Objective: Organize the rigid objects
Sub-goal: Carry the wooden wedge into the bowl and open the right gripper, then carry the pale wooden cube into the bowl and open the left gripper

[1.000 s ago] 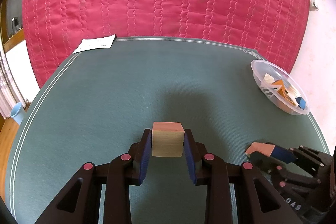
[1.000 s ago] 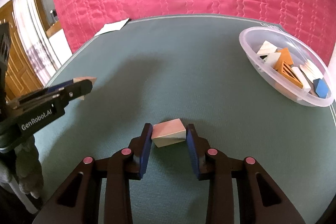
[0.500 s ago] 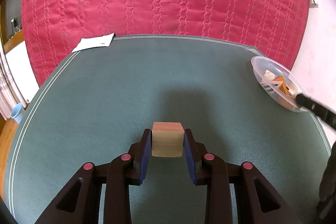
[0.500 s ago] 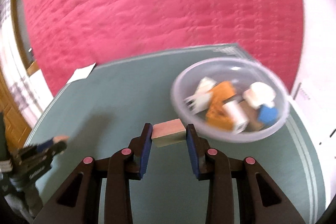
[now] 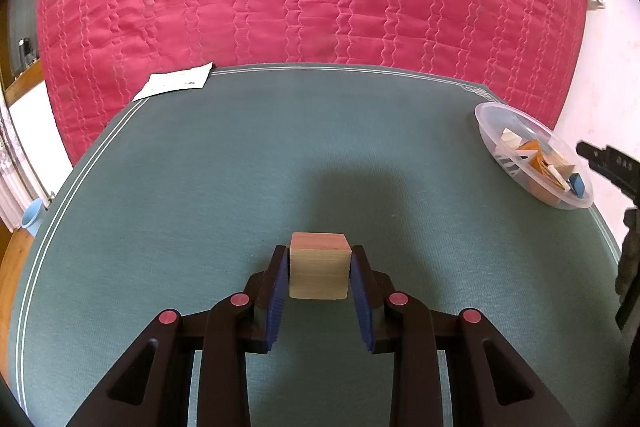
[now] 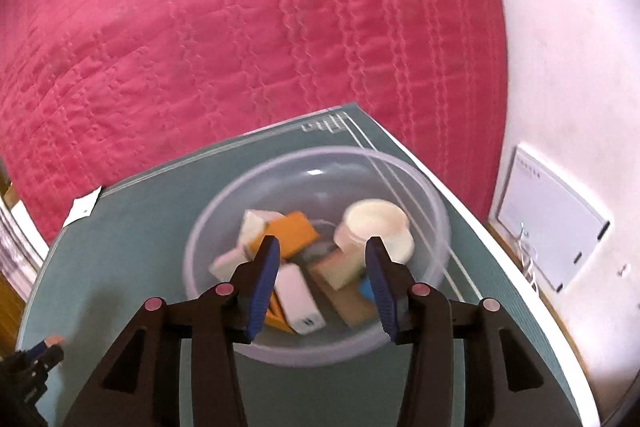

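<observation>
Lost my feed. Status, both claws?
Left claw shut on wooden cube over mat. Right claw opening above clear bowl, nothing between pads. No obstruction seen.

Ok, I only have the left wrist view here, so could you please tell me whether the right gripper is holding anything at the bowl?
Observer: No. The right gripper hangs over the clear bowl, its jaws opening, with nothing between the fingers.
Operator: Thank you. What lies under it?
Observer: A tan block, blurred, lies among the pieces directly below the gap.
Operator: Is anything round in there?
Observer: Yes, a cream round piece sits on the bowl's right side.
</observation>
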